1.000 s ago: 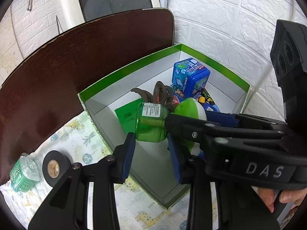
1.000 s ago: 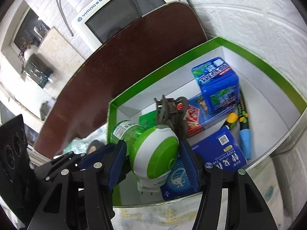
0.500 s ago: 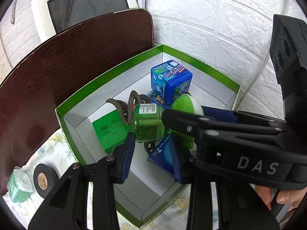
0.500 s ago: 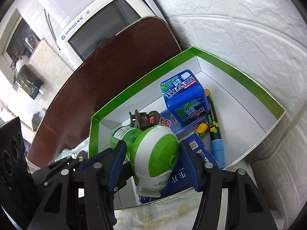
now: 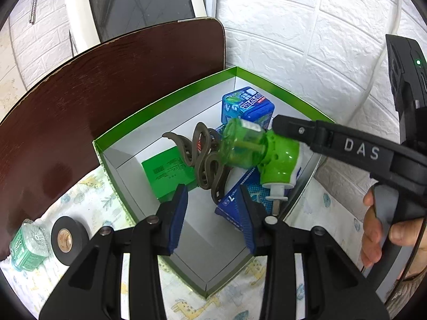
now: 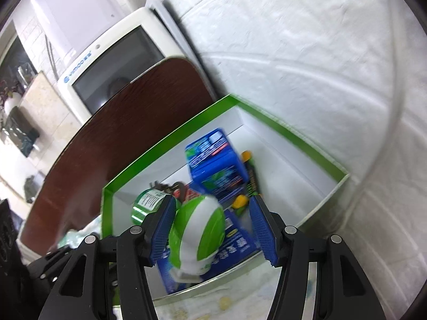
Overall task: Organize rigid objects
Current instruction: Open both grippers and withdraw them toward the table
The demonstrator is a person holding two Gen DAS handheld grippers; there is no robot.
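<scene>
A green and white plug-in repellent heater with a green bottle (image 5: 256,149) hangs over the green-rimmed white box (image 5: 165,101). My right gripper (image 6: 212,229) is shut on the heater (image 6: 197,232), with the bottle end pointing left. One right finger (image 5: 320,138) crosses above the heater in the left wrist view. My left gripper (image 5: 213,213) stands open and empty over the box's near corner, below and left of the heater. Inside the box lie a blue tin (image 5: 245,106), a brown hair claw (image 5: 202,160), a green card (image 5: 165,170), a blue flat pack (image 5: 234,200) and a marker (image 6: 250,170).
A black tape roll (image 5: 68,237) and a small green jar (image 5: 25,245) sit on the giraffe-print cloth left of the box. A dark brown board (image 5: 106,85) and a white screen unit (image 5: 138,8) stand behind. A white brick wall lies to the right. A person's hand (image 5: 379,229) grips the right handle.
The left gripper's pads have come away from the green bottle and now sit below it. The right gripper has carried the heater up and to the right over the box.
</scene>
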